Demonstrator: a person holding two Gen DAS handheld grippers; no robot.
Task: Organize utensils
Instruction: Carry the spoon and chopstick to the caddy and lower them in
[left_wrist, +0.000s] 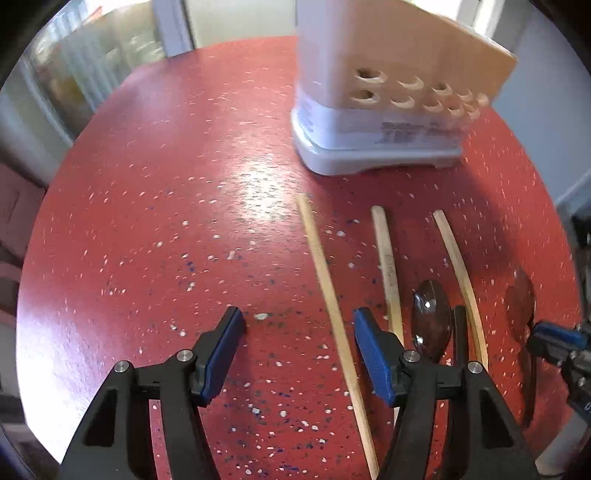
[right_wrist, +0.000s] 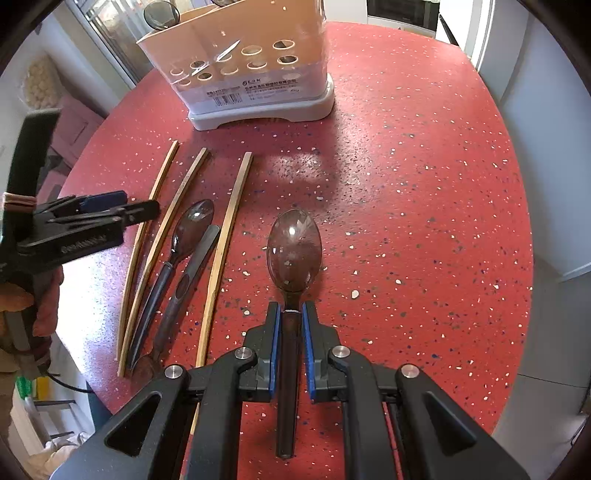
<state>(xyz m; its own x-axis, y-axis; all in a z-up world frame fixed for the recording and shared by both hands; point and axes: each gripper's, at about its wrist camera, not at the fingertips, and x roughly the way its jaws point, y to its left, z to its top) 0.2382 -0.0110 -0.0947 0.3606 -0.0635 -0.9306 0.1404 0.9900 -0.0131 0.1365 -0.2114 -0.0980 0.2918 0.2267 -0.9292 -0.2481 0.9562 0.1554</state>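
Right wrist view: the right gripper (right_wrist: 291, 325) is clamped on a brown spoon (right_wrist: 293, 254) by its neck, bowl forward, ready for the holder (right_wrist: 251, 74). The left gripper (left_wrist: 299, 350), jaws apart, straddles a chopstick (left_wrist: 332, 306) lying on the tabletop (right_wrist: 406, 184).

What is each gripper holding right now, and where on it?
Right gripper: dark translucent plastic spoon, clamped at the handle's neck. Left gripper: open, holding nothing.
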